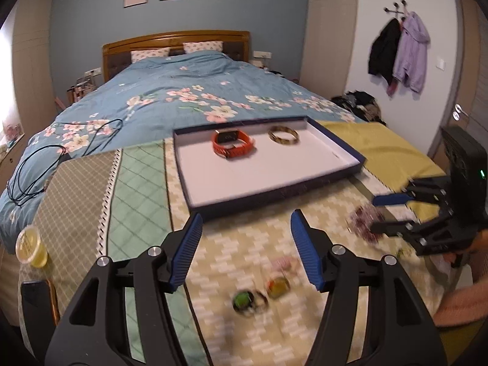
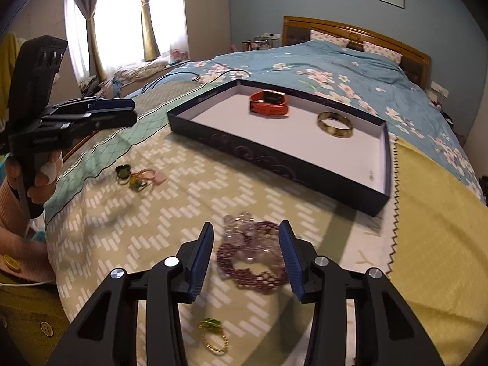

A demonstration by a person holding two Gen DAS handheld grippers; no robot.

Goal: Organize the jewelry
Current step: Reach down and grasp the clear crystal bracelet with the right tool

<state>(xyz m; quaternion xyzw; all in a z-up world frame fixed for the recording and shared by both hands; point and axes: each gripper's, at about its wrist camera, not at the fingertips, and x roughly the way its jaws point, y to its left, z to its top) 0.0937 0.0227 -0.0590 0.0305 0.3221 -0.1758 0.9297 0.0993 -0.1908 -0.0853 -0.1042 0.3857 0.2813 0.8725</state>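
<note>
A dark blue tray (image 1: pixel 274 195) (image 2: pixel 274 158) with a white floor lies on the bed and holds an orange watch (image 1: pixel 233 145) (image 2: pixel 268 103) and a gold bangle (image 1: pixel 283 135) (image 2: pixel 335 124). My right gripper (image 2: pixel 245 228) (image 1: pixel 375 215) is open, its fingers on either side of a heap of purple bead bracelets (image 2: pixel 253 256) (image 1: pixel 364 224) on the cloth. My left gripper (image 1: pixel 245 221) (image 2: pixel 134 111) is open and empty above small hair ties and rings (image 1: pixel 259 292) (image 2: pixel 137 177). A green-stone gold bracelet (image 2: pixel 213 335) lies under the right gripper.
Patchwork cloths cover the foot of the bed (image 1: pixel 213 259). Black cables (image 1: pixel 45 164) lie on the blue floral duvet at left. A yellow cup (image 1: pixel 30 245) and a phone (image 1: pixel 38 302) sit at the left edge. Coats (image 1: pixel 399 52) hang on the wall.
</note>
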